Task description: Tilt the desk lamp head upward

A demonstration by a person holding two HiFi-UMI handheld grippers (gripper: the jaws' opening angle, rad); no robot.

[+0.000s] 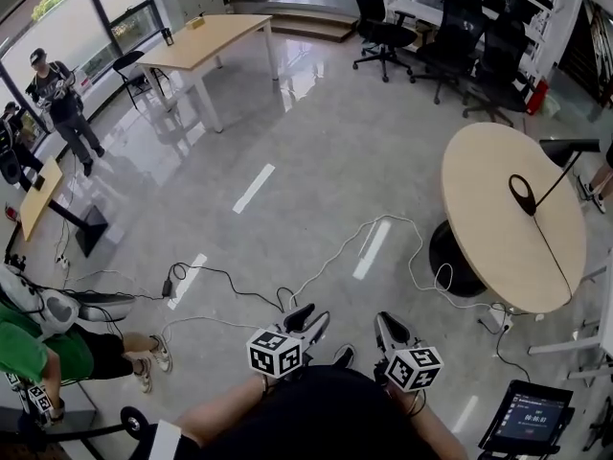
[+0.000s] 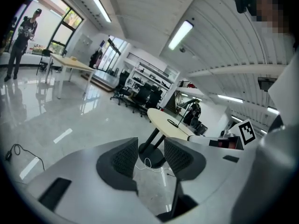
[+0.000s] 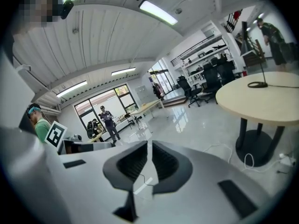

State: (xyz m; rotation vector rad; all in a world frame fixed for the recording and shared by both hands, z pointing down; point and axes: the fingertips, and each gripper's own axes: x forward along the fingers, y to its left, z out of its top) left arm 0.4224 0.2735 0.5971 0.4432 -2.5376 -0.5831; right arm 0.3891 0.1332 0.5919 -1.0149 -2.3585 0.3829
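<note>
A black desk lamp (image 1: 524,195) stands on the round beige table (image 1: 488,228) at the right, with a ring base, a thin arm and a dark head (image 1: 567,147) near the far edge. Its cord runs across the tabletop. Both grippers are held close to my body, well short of the table. My left gripper (image 1: 308,324) is open and empty; my right gripper (image 1: 391,332) has its jaws almost together on nothing. The left gripper (image 2: 151,150) faces the table (image 2: 166,125) and lamp (image 2: 180,118). The right gripper (image 3: 149,150) has the lamp (image 3: 258,80) off to its right.
White and black cables (image 1: 383,233) snake over the glossy floor between me and the table's black pedestal (image 1: 450,257). A screen (image 1: 525,418) stands at lower right. Office chairs (image 1: 383,27), a long wooden table (image 1: 206,41) and people (image 1: 62,103) are farther off.
</note>
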